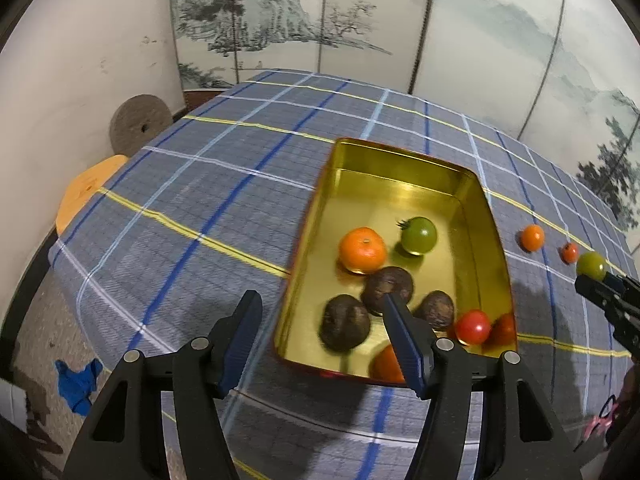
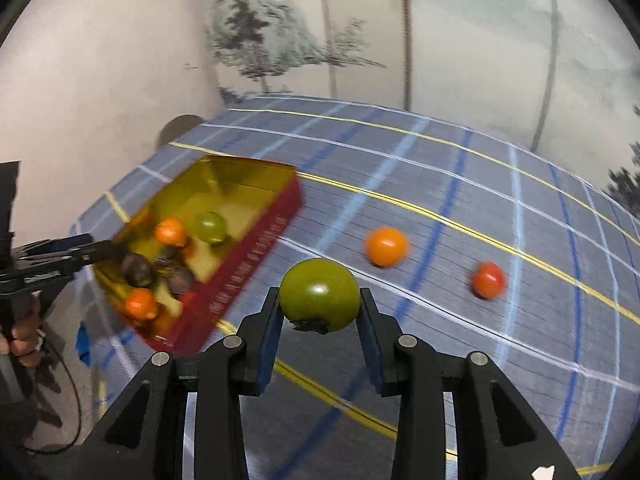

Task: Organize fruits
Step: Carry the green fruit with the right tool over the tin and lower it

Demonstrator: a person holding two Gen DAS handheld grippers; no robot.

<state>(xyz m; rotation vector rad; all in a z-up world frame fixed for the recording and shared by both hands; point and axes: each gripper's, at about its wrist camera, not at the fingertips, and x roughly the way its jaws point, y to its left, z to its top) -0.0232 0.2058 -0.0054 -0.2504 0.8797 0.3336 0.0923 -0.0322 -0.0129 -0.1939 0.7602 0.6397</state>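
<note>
A gold tin (image 1: 400,154) with red outer walls (image 2: 248,240) holds a mandarin (image 1: 362,250), a green tomato (image 1: 419,235), three dark brown fruits (image 1: 345,322), a red tomato (image 1: 473,326) and an orange fruit at its near wall. My left gripper (image 1: 319,298) hangs open over the tin's near left wall, one finger outside and one above the brown fruits, gripping nothing. My right gripper (image 2: 320,300) is shut on a second green tomato (image 2: 320,288), lifted off the cloth to the right of the tin (image 1: 591,266). An orange fruit (image 2: 386,246) and a small red tomato (image 2: 487,280) lie on the cloth.
A blue plaid cloth (image 1: 224,184) covers the table, with a painted folding screen (image 1: 280,20) behind. An orange board (image 1: 86,188) and a grey disc (image 1: 138,122) sit past the left edge. A blue rag (image 1: 78,380) lies on the floor. A hand (image 2: 22,340) grips the left tool.
</note>
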